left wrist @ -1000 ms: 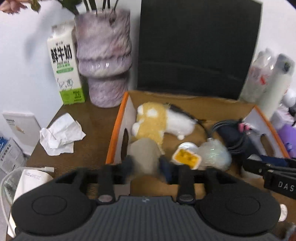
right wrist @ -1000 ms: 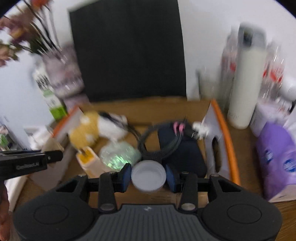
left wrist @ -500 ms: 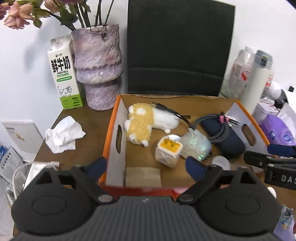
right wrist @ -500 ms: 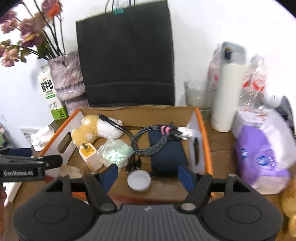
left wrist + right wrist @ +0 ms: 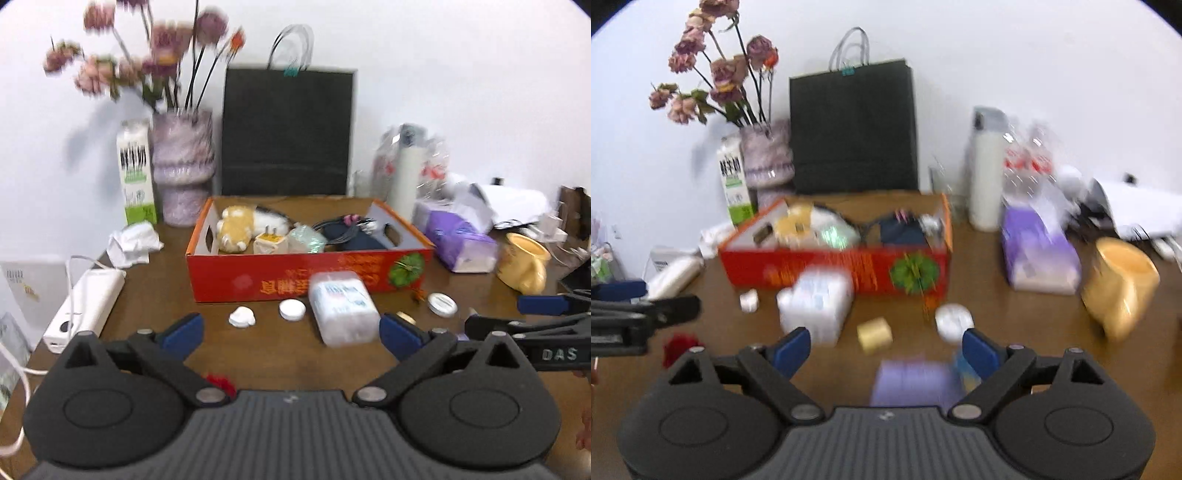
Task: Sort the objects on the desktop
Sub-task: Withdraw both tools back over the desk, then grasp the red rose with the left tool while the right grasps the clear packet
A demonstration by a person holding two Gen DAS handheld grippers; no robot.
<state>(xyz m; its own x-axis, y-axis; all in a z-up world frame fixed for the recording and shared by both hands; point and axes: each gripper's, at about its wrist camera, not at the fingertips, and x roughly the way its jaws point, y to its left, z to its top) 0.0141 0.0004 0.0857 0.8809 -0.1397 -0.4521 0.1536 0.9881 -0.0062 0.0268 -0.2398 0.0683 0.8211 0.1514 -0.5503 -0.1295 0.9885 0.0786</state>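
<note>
The red cardboard box stands mid-table and holds a plush toy, a yellow charger, cables and a dark pouch. My left gripper hovers in front of it, jaws wide and still opening, nothing between them. On the table ahead lie a clear plastic box, a white cap and a silver tin. My right gripper is also empty, its jaws opening. A gold cube and a purple packet lie on the table below it.
At the back stand a vase of flowers, a milk carton, a black paper bag and a white bottle. A white power bank lies left. A purple tissue pack and yellow mug sit right.
Both grippers have pulled back from over the box to the table in front of it. The left let go of a tan block and the right a white cap, both left in the box; jaws opened wide.
</note>
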